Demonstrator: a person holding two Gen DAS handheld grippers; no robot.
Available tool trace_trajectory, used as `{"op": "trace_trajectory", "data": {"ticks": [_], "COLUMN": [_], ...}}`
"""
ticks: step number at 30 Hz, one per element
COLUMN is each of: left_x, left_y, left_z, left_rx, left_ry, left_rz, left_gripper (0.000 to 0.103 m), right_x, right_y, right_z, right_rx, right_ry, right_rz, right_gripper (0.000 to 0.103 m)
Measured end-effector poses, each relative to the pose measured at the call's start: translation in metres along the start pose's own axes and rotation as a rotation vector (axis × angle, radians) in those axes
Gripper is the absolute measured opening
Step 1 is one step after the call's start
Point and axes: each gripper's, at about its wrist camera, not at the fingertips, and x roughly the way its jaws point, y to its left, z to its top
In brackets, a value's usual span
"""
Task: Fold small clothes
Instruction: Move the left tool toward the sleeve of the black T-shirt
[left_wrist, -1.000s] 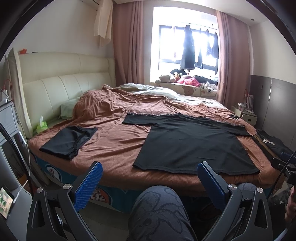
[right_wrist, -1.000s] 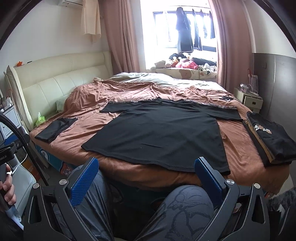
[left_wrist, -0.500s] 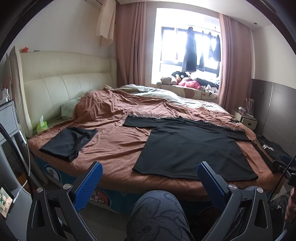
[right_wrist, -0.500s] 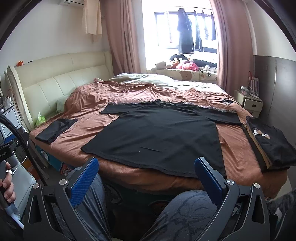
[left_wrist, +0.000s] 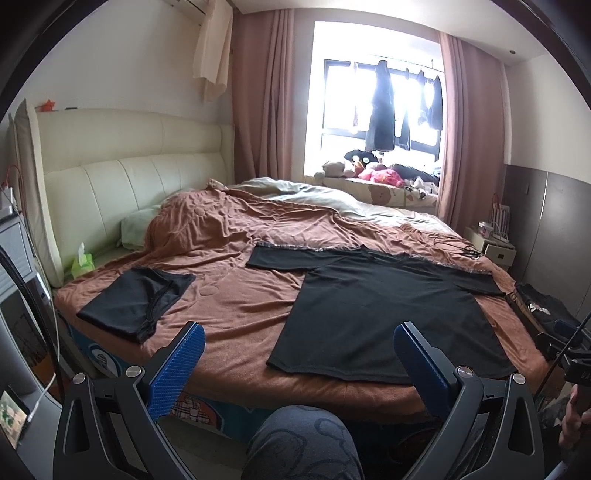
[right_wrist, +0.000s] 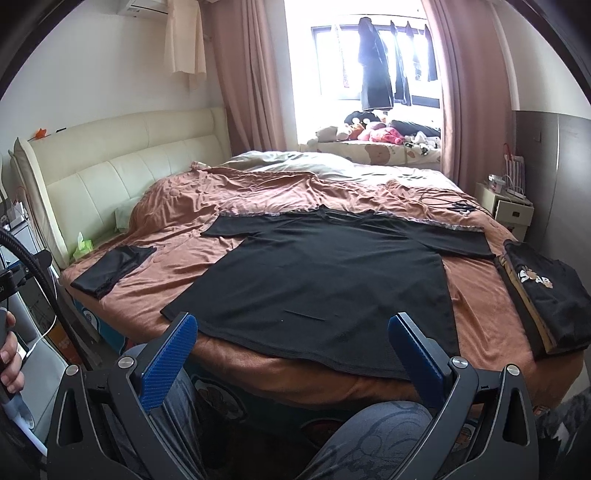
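Only one bit of lettering is showing from where I stand: pale print on the folded black shirt (right_wrist: 546, 291) lying on top of the stack at the right edge of the bed (right_wrist: 476, 295). In the right wrist view it is reading something like "S AB", with a small flower-like figure sitting between the letters; I cannot make it out for certain. In the left wrist view the same print is showing too small to read.

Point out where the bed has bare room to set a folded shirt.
Bare brown blanket lies between the folded black garment and the spread black T-shirt. The right edge is crowded by the printed folded stack.
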Motion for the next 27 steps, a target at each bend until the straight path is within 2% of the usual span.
{"op": "trace_trajectory", "data": {"ticks": [27], "left_x": [0.116], "left_y": [0.043], "left_z": [0.034], "left_rx": [-0.073], "left_ry": [0.087], "left_rz": [0.043], "left_gripper": [0.103], "right_x": [0.118], "right_y": [0.001], "right_z": [0.049], "right_rx": [0.013], "right_ry": [0.104], "right_rz": [0.003], "right_gripper": [0.103]}}
